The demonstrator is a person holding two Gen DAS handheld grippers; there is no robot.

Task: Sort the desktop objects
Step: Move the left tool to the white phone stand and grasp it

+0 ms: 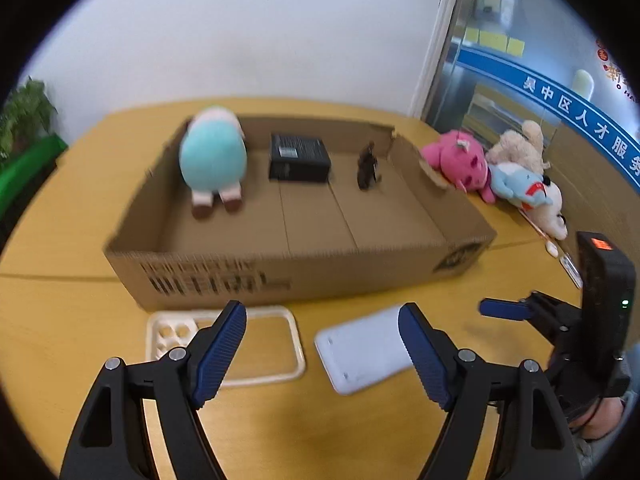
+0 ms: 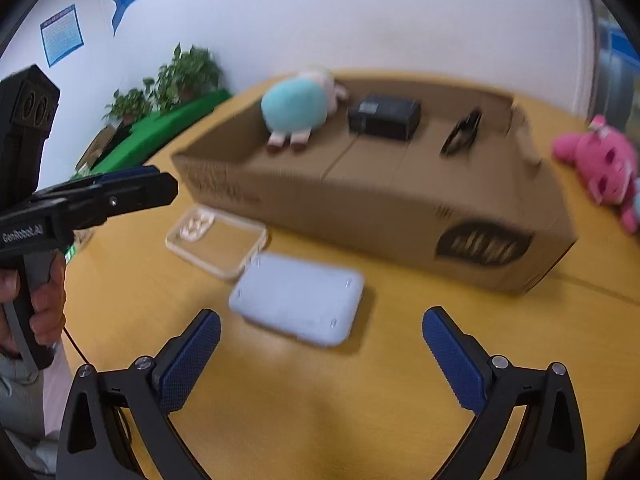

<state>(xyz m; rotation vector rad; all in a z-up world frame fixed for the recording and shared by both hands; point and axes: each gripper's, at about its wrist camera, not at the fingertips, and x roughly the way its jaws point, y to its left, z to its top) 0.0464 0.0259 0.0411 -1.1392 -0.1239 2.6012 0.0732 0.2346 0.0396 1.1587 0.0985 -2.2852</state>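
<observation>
On yellow table (image 1: pixel 60 240), before cardboard box (image 1: pixel 296 268): white case (image 2: pixel 298 298) and clear phone cover (image 2: pixel 218 240), side by side.
Left gripper (image 1: pixel 322 354) and right gripper (image 2: pixel 322 360) both spread wide, pinching nothing, above them. Box holds teal plush (image 1: pixel 212 156), black box (image 1: pixel 300 158), dark figurine (image 1: pixel 367 166).

white wall (image 1: pixel 240 40) | yellow wooden table (image 1: pixel 60 240) | potted plants (image 2: pixel 188 72) | glass door (image 1: pixel 520 60)

1. Print on the cardboard box (image 1: pixel 224 280) is smearing into unreadable bars.
2. The small dark object (image 1: pixel 367 166) standing inside the box is blurring past recognition.
3. A right blue finger (image 1: pixel 424 360) is covering one end of the white case (image 1: pixel 360 350) in front of the box.
4. Right of the box, the pink plush (image 2: pixel 600 168) is running off the frame's edge.
</observation>
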